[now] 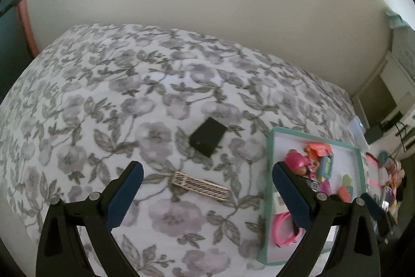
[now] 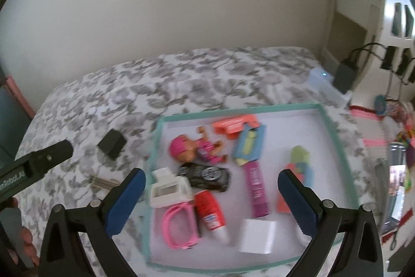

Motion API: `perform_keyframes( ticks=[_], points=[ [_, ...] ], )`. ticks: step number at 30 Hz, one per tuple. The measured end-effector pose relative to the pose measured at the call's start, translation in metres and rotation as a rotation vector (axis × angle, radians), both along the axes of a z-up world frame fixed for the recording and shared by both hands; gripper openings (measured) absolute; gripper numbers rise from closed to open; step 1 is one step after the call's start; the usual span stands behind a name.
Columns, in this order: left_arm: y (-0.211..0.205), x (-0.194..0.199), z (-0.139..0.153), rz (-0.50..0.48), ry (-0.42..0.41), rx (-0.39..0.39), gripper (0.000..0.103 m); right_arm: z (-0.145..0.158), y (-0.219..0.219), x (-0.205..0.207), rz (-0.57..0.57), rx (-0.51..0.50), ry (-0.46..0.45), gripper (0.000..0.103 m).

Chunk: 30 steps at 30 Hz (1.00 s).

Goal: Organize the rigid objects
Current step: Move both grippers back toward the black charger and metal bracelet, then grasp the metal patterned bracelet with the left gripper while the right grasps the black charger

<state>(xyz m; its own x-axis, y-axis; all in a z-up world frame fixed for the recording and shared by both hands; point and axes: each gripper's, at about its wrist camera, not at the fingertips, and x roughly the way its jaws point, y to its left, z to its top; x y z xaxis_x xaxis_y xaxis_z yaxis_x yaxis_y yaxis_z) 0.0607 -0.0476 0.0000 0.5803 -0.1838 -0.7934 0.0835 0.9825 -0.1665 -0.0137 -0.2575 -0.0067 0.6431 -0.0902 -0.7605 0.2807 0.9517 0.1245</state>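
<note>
A teal-rimmed white tray (image 2: 155, 147) lies on the floral bed and holds several toys: a pink-haired doll (image 2: 192, 147), a red tube (image 2: 210, 212), pink glasses (image 2: 179, 227), a white block (image 2: 256, 235) and a purple stick (image 2: 255, 188). A black box (image 1: 207, 137) and a patterned flat bar (image 1: 200, 186) lie on the bedspread left of the tray (image 1: 269, 173). My left gripper (image 1: 207, 188) is open and empty, hovering over the bar. My right gripper (image 2: 211, 195) is open and empty above the tray. The black box (image 2: 112, 144) also shows in the right wrist view.
The floral bedspread (image 1: 103, 108) spreads left and far. A cream wall stands behind it. A small white device (image 2: 321, 81) sits near the bed's far right corner. Colourful clutter (image 2: 399, 136) lies right of the tray. The left gripper's arm (image 2: 36, 162) reaches in at left.
</note>
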Motion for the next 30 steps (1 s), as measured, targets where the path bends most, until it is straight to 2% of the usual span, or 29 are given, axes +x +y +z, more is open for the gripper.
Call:
perform_keyframes(
  ticks=[6,9,15,20,30],
  points=[
    [0.024,0.004,-0.013,0.076,0.038,-0.002,0.100,-0.015,0.033,0.010,0.075,0.014,0.045,0.103],
    [0.026,0.009,-0.024,0.080,0.067,0.003,0.100,-0.025,0.042,0.014,0.098,0.018,0.082,0.103],
    [0.014,0.019,-0.059,0.029,0.184,0.041,0.100,-0.042,0.047,0.019,0.091,-0.026,0.167,0.103],
    [0.001,0.024,-0.075,-0.029,0.230,0.066,0.100,-0.047,0.038,0.021,0.060,-0.027,0.215,0.103],
    [-0.013,0.036,-0.099,-0.112,0.305,0.066,0.100,-0.045,0.030,0.025,0.049,-0.019,0.216,0.103]
  ],
)
